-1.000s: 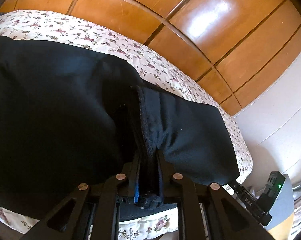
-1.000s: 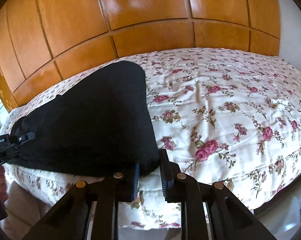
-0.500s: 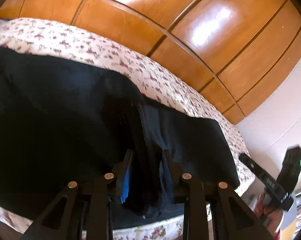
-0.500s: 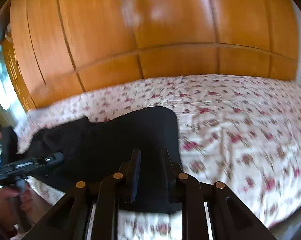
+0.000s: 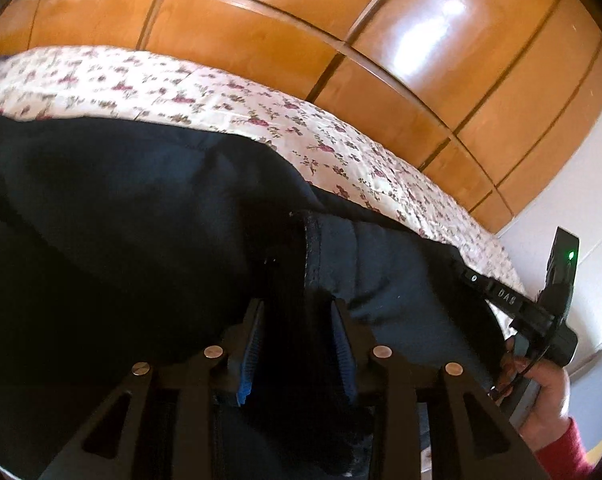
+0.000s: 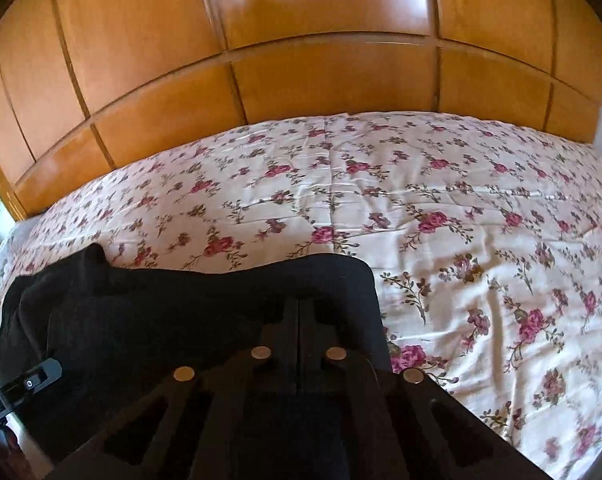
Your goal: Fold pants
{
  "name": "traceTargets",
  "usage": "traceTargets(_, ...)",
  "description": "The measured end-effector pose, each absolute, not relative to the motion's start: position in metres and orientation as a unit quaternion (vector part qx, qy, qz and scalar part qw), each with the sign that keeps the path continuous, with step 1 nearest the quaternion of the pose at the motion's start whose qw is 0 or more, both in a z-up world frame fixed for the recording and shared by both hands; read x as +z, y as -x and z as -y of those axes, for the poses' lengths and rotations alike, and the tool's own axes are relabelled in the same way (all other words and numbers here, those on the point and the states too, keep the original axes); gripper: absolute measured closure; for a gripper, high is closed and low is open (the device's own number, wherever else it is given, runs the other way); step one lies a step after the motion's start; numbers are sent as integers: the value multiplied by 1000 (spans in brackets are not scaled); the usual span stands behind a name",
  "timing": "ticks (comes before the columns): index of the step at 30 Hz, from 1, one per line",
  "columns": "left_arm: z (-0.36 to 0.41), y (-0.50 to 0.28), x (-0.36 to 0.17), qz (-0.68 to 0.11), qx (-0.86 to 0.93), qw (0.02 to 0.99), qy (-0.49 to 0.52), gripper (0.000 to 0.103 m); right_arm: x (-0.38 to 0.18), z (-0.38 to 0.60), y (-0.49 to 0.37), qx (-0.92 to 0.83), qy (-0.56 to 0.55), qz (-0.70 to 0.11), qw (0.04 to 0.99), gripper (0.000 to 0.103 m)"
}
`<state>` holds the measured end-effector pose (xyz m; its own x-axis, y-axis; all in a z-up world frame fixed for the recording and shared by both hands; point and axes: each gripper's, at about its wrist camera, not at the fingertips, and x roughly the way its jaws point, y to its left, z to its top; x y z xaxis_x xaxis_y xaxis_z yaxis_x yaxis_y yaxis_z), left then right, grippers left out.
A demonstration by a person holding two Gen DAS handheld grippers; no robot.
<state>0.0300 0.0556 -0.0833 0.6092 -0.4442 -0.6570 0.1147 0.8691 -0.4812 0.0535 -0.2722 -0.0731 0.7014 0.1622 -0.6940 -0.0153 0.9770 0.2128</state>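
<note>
While the dark pants (image 5: 121, 248) are spread lengthwise along the near edge of the bed (image 6: 441, 200), both tools are kept at that edge.

The left tool (image 5: 299, 344) is seen with its jaws opening, a bunched fold of the fabric lying loose between them. The right tool (image 6: 299, 320) is pressed fully together just over the squared end of the pants (image 6: 221, 312); whether cloth is pinched there cannot be told. The long axis is stretched from one tool to the other.
</note>
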Motion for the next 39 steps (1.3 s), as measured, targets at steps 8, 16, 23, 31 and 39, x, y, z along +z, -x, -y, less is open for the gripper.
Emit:
traceTargets(8,-71,-18,-78,-404,-165,870,230,67,-62,249,-38,33,-20,-361,932,99)
traceTargets(16,-109,25,-67,-370,-108,886,259,59,-46,192,26,172,-44,-333,926,94)
traceTargets(23,-151,53,-69,-353,-34,886,298,59,-71,139,46,252,-22,-372,893,94)
traceTargets(31,-197,86,-74,-321,64,882,340,58,-80,151,41,243,-91,-379,888,94)
traceTargets(39,-244,116,-96,-296,119,850,418,41,-80,148,48,240,-102,-375,890,94)
